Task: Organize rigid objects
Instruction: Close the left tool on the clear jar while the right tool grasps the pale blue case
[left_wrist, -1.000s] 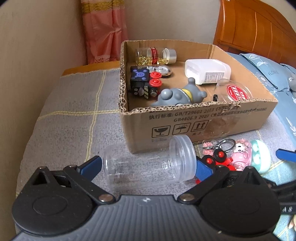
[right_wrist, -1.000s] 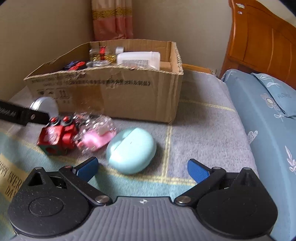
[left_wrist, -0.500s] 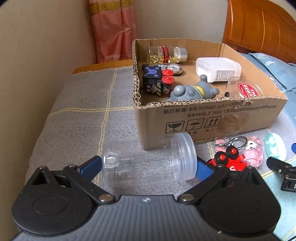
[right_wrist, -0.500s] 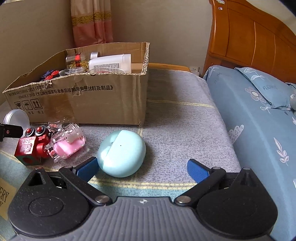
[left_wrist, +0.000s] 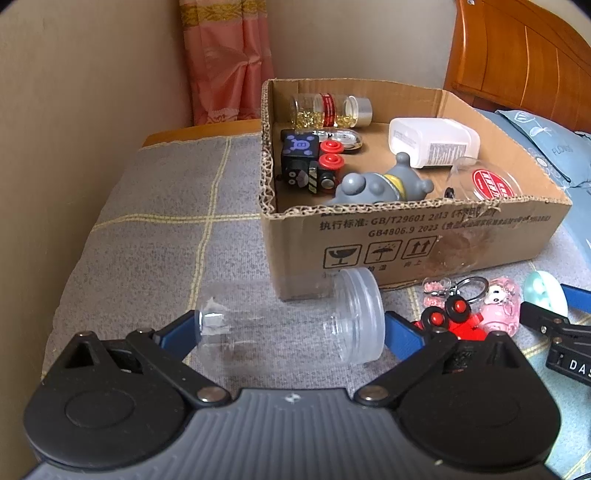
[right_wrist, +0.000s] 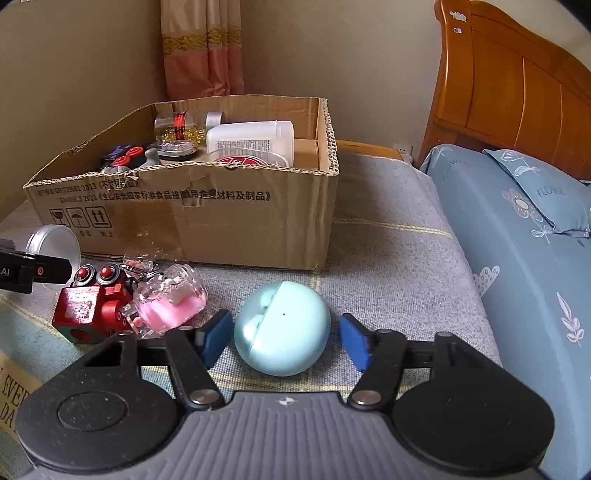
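Note:
A clear plastic jar (left_wrist: 291, 321) lies sideways in my left gripper (left_wrist: 290, 332), which is shut on it end to end, one blue pad on its base and the other on its lid. The jar's lid (right_wrist: 55, 243) also shows at the left edge of the right wrist view. A pale teal egg-shaped case (right_wrist: 282, 326) rests on the blanket between the jaws of my right gripper (right_wrist: 285, 339). Those jaws are closing, with a small gap still showing on each side of the case. A red wheeled toy block (right_wrist: 92, 310) and a pink keychain (right_wrist: 170, 302) lie just left of the case.
An open cardboard box (left_wrist: 406, 236) stands behind the loose items and holds a white bottle (left_wrist: 432, 142), a capsule jar, a black toy cube and a grey figure. A blue-covered bed (right_wrist: 535, 240) and a wooden headboard rise on the right. A wall is on the left.
My right gripper's jaws have narrowed from wide open to close around the teal case. The left gripper still has the clear jar between its pads.

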